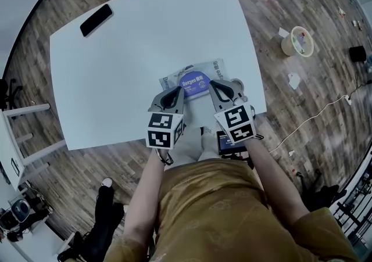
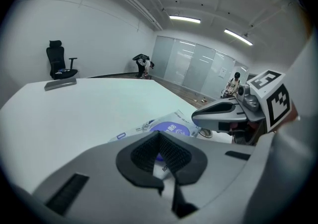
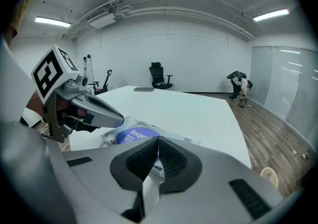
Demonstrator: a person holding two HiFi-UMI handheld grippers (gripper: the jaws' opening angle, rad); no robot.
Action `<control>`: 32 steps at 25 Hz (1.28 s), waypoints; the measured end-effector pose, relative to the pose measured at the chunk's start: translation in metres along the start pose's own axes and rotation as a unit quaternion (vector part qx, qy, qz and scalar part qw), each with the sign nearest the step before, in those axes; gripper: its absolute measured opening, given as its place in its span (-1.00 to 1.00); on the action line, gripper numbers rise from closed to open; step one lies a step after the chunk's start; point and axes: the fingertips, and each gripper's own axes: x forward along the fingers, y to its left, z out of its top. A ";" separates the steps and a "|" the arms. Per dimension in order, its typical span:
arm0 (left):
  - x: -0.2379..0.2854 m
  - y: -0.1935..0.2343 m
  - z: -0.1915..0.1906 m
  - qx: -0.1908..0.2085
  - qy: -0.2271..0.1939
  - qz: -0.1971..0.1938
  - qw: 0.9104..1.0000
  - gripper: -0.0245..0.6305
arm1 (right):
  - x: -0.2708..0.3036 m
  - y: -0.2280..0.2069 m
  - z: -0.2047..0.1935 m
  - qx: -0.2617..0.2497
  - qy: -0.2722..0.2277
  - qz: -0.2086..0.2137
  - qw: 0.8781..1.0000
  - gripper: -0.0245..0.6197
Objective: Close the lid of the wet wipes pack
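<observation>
The wet wipes pack (image 1: 195, 82) lies flat on the white surface (image 1: 139, 51), close to the edge nearest the person and toward the right corner of that edge. Its round purple lid (image 1: 193, 83) sits in the middle of the pack's top face and looks flat against it, with white lettering across it. The left claw (image 1: 177, 93) has its two jaws brought together, the ribbed black pads meeting in a line in the left gripper view, with nothing caught between them. Its tip reaches over the pack's near left edge. The right claw (image 1: 216, 88) is likewise pressed closed with nothing between its pads, and its tip lies over the pack's near right edge, just beside the lid. Whether either tip touches the pack cannot be told. In the left gripper view the pack (image 2: 169, 127) shows just beyond the left claw (image 2: 160, 137), with the right claw (image 2: 223, 113) coming in from the right above the pack's end. In the right gripper view the lid (image 3: 133, 136) lies between the right claw (image 3: 158, 143) and the left claw (image 3: 94, 111). A black phone (image 1: 96, 20) rests well apart at the far left corner of the surface.
</observation>
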 end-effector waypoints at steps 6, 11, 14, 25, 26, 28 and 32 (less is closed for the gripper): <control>-0.030 0.022 0.032 0.018 -0.063 0.092 0.994 -0.93 | -0.019 -0.002 0.024 -0.009 -0.032 -0.016 0.999 -0.90; -0.053 0.014 0.063 0.042 -0.116 0.122 0.985 -0.93 | -0.045 -0.011 0.049 -0.014 -0.074 -0.031 0.997 -0.90; -0.071 0.003 0.083 0.043 -0.150 0.115 0.981 -0.92 | -0.065 -0.011 0.064 -0.010 -0.101 -0.043 0.994 -0.90; -0.142 -0.009 0.140 0.081 -0.253 0.143 0.953 -0.92 | -0.131 -0.008 0.150 -0.026 -0.238 -0.073 0.968 -0.90; -0.148 -0.010 0.144 0.083 -0.261 0.145 0.951 -0.93 | -0.137 -0.006 0.156 -0.027 -0.248 -0.074 0.966 -0.90; -0.161 -0.013 0.153 0.094 -0.278 0.152 0.944 -0.92 | -0.149 -0.004 0.168 -0.028 -0.270 -0.078 0.959 -0.90; -0.188 -0.018 0.168 0.111 -0.307 0.169 0.930 -0.93 | -0.172 -0.007 0.187 -0.022 -0.307 -0.083 0.948 -0.90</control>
